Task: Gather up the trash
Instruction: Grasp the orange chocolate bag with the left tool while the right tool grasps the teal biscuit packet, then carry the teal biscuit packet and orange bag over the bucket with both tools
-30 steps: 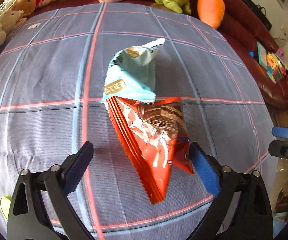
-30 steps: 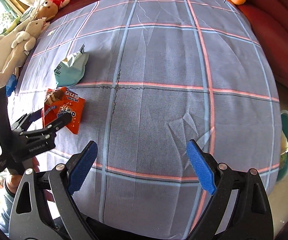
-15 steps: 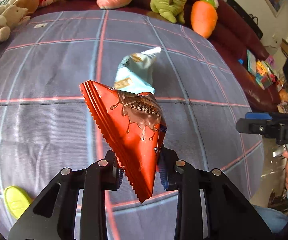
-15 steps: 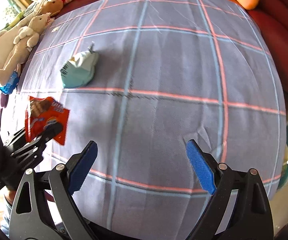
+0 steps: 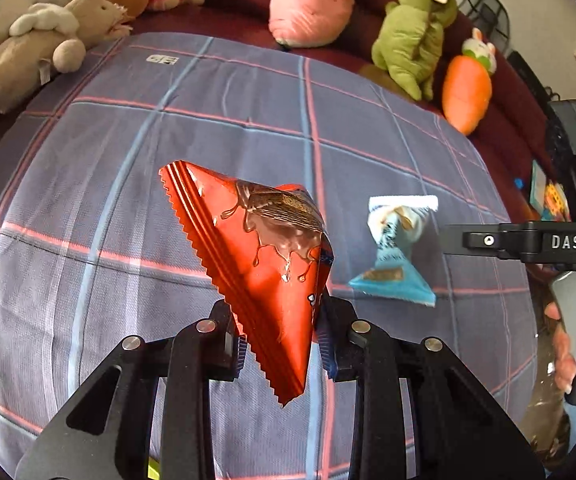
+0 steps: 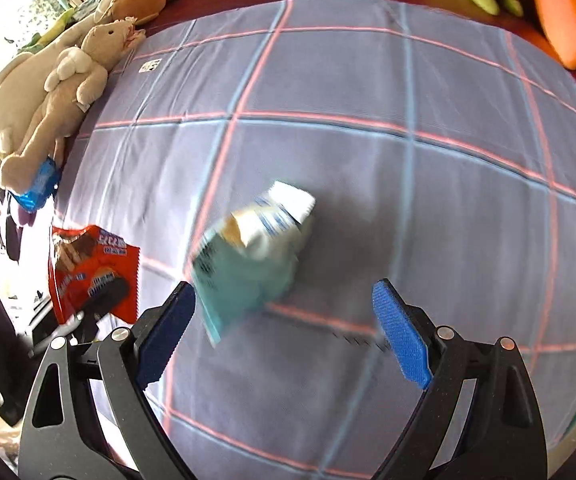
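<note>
Red foil filled the left of the scene: the red wrapper [image 5: 271, 272] was clamped between the two fingers of the left gripper [image 5: 279, 344], held up off the plaid blanket [image 5: 127, 184], with its sawtooth seam running down the left edge. It looked light, thin and crinkly, probably slippery, so the pinch near its lower middle seemed a fair hold, though such film could slide out if the grip eased. Its front, seen from the right wrist view, carried white lettering too small to read.

Further right, the pale blue wrapper [image 6: 247, 256] lay crumpled on the blanket, just ahead of the right gripper [image 6: 283, 336], whose blue-padded fingers stood wide apart with nothing between them. That packet appeared soft and empty-light; I judged the puffed middle the best place to close on, since a flat corner would likely fold away. Its print was blurred by motion and unreadable.

At the far right of the left wrist view, the right gripper's black body bore the letters "DAS", with more cut off. A small label on the blanket's far edge was illegible.
</note>
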A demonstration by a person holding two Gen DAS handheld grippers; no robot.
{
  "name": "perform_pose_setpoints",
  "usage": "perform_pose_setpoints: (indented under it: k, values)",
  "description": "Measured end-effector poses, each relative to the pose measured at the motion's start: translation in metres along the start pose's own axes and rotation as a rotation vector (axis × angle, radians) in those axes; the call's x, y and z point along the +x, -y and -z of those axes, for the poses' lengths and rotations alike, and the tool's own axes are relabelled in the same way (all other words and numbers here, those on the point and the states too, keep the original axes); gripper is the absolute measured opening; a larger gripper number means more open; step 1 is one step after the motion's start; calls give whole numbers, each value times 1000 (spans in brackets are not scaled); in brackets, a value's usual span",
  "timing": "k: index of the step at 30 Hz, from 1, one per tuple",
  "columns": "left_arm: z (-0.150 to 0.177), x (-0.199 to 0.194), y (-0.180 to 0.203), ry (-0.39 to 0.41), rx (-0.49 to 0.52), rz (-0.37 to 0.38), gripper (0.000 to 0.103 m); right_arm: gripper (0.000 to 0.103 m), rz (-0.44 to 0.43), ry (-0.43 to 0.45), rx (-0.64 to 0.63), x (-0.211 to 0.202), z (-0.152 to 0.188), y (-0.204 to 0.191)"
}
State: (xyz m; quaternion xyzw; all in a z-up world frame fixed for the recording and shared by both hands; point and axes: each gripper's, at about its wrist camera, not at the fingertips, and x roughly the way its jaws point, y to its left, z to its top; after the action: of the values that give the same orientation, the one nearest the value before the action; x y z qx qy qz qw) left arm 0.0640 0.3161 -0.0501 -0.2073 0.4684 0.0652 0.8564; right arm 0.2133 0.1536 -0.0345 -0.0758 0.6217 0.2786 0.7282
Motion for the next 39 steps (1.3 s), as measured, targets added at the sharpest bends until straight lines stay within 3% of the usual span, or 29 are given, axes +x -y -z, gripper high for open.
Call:
perform_pose_setpoints:
  k: [9, 10, 11, 13, 15, 25, 39]
  values:
    - [-5, 9, -18, -15, -43, -36, 29, 84, -58, -25, -35, 44, -19, -13]
    - [-5, 10, -18, -18, -41, -36, 29, 79, -58, -20, -34, 46, -18, -12]
    - [-4, 10, -16, -20, -39, -33, 29, 64, -70, -20, -30, 47, -17, -9]
    - [-2, 11, -9, -27, -30, -25, 29, 56, -99, -10, -18, 43, -16, -5]
    - [-1, 12, -1, -31, -18, -13, 29, 45, -76, 15, -41, 33, -12, -3]
    - [12, 14, 73, -50, 100, 75, 29, 42, -26, 74, 28, -11, 23, 46]
    - [44, 16, 211, -79, 315, 187, 29, 42, 29, 178, 212, -94, 113, 159]
